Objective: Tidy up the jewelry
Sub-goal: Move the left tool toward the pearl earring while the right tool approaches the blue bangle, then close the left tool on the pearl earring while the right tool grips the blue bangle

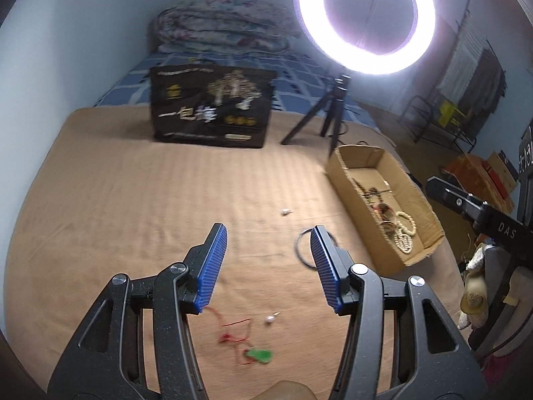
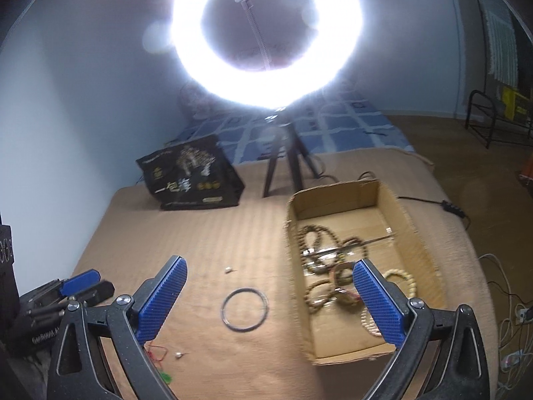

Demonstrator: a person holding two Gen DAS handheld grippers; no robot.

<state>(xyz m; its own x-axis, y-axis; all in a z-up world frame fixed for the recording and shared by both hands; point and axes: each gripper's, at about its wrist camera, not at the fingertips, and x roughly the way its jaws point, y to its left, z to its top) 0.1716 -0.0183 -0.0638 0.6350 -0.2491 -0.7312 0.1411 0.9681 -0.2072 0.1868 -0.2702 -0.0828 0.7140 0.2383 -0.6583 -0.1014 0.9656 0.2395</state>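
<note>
An open cardboard box [image 1: 373, 240] [image 2: 336, 201] lies on the tan blanket and holds several bead bracelets [image 2: 319, 250] [image 1: 404, 230]. Left of the box, a thin metal bangle [image 2: 245, 310] [image 1: 299, 250] lies flat. A green pendant on red cord [image 1: 260, 355] [image 2: 166, 378] and two small pearl earrings [image 1: 270, 320] [image 1: 285, 212] are scattered on the blanket. My left gripper [image 1: 269, 230] [image 2: 80, 281] hovers open above the blanket with nothing between its fingers, and its right finger hides part of the bangle. My right gripper [image 2: 269, 261] stands wide open and empty, spanning the bangle and the box's near corner.
A black printed bag [image 1: 213, 110] [image 2: 191, 176] stands at the back of the blanket. Beside it a bright ring light [image 1: 366, 16] sits on a tripod [image 1: 329, 113] [image 2: 286, 163]. A folded quilt [image 1: 223, 26] lies beyond. The bed's edge drops to the floor with cables [image 2: 509, 303] on the right.
</note>
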